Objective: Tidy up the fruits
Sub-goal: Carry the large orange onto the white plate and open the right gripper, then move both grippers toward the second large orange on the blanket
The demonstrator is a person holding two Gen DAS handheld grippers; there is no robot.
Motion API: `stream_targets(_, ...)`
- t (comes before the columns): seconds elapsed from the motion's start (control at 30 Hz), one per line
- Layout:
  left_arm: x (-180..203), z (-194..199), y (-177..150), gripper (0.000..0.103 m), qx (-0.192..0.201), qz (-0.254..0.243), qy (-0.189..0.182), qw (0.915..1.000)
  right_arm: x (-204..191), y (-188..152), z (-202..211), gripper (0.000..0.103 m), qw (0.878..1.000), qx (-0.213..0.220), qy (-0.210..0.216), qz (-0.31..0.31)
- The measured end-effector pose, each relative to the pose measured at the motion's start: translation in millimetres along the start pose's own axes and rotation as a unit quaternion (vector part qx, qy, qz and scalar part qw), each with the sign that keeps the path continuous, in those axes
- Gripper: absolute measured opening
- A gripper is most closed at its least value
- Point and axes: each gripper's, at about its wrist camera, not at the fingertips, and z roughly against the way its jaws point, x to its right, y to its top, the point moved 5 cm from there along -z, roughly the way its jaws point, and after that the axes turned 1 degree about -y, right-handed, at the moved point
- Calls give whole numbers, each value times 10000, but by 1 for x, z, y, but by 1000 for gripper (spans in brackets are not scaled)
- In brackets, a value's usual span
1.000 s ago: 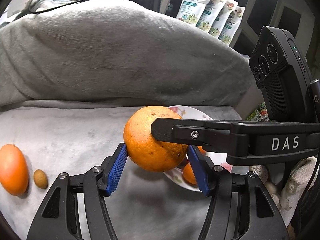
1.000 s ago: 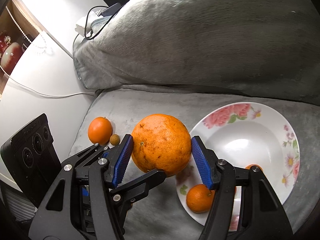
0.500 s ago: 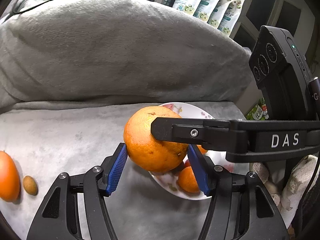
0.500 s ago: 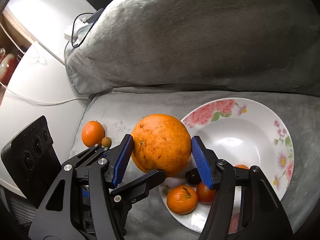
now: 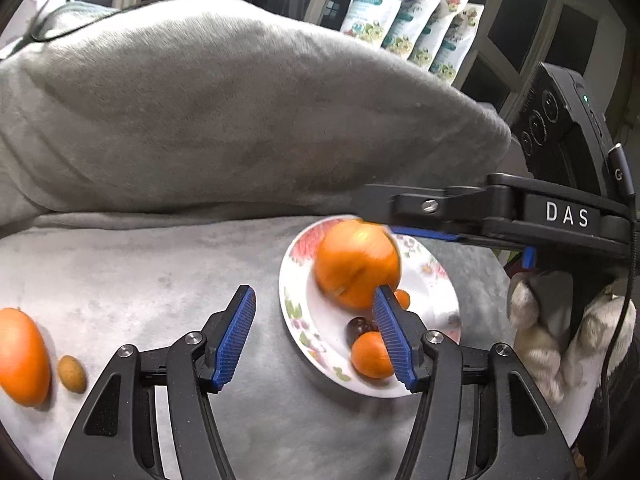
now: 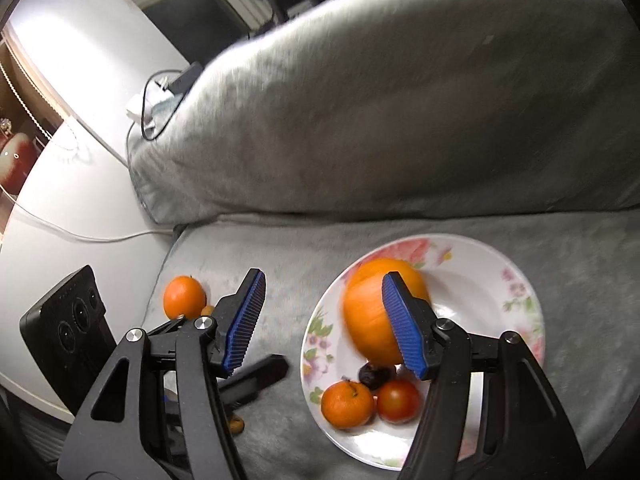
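Note:
A large orange [image 5: 356, 266] [image 6: 370, 316], blurred by motion, is in the floral white plate [image 5: 296, 312] [image 6: 516, 300] on the grey couch seat. The plate also holds a mandarin [image 6: 347, 404] [image 5: 370, 354], a small tomato [image 6: 398, 400] and a dark fruit [image 6: 374, 374]. My left gripper [image 5: 316, 336] is open and empty above the plate's left rim. My right gripper [image 6: 326, 324] is open and empty over the plate. Another orange [image 5: 22, 356] [image 6: 184, 296] and a small brown fruit [image 5: 72, 374] lie at the seat's left.
A big grey cushion [image 5: 200, 112] [image 6: 400, 100] backs the seat. A white table [image 6: 60, 200] with a cable stands to the left. Snack pouches [image 5: 412, 20] stand behind the cushion. A small brown fruit [image 6: 236, 424] lies under my left gripper's arm.
Both grippers opened and let go of the large orange, which dropped into the plate. The grippers pulled back and apart; the view shifted right toward the plate.

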Motion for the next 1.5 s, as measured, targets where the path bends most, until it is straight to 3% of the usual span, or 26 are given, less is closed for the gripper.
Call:
stream_targets(0.07, -2, 7, 1, 60, 67, 20, 13, 10000, 1, 3, 11, 74, 9998, 164, -88, 51)
stream_targets(0.43, -9, 44, -2, 60, 358, 50, 94, 9993, -4, -3, 47, 80, 9981, 569, -199, 89)
stream_targets(1.0, -20, 105, -20, 62, 832, 112, 183, 9963, -32, -33, 65, 81, 9939, 999, -236, 412)
stream_targets(1.5, -94, 160, -65, 62, 910, 441, 1008, 9898, -72, -68, 48, 86, 9911, 792, -173, 1057)
